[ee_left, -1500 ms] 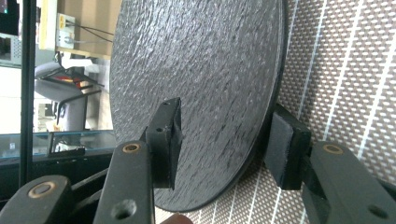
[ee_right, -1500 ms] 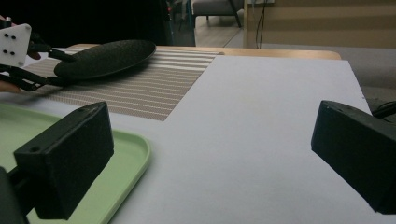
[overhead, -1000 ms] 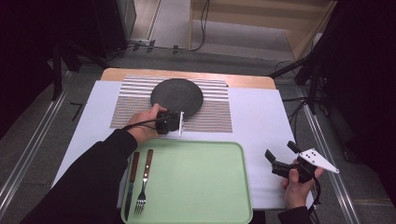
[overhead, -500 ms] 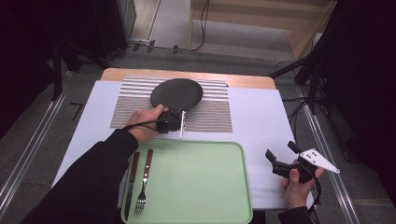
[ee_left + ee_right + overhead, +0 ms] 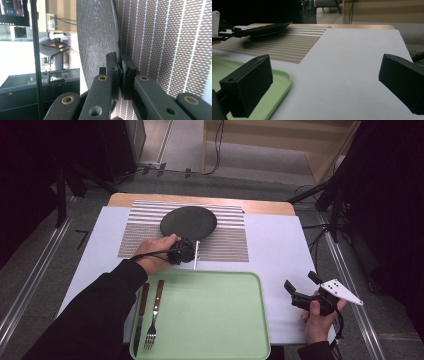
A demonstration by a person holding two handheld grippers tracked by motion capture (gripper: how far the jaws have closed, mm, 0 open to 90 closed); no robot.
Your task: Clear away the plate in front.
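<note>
A black round plate [image 5: 188,221] lies on a striped placemat [image 5: 145,232] at the back of the table. My left gripper [image 5: 186,251] is at the plate's near rim. In the left gripper view its jaws are shut on that rim, with the plate [image 5: 97,37] on one side and the placemat [image 5: 162,45] on the other. In the right gripper view the plate [image 5: 267,28] sits tilted, its gripped edge raised off the mat. My right gripper [image 5: 302,287] is held open at the table's right front edge, with nothing between its jaws [image 5: 324,82].
A green tray [image 5: 215,320] lies at the front, with a knife [image 5: 141,317] and a fork [image 5: 154,315] along its left side. A white cover [image 5: 280,255] spreads over the table. Dark stands and cables surround the table.
The left hand has shifted only slightly at the plate's near rim. The right hand and its gripper have stayed where they were.
</note>
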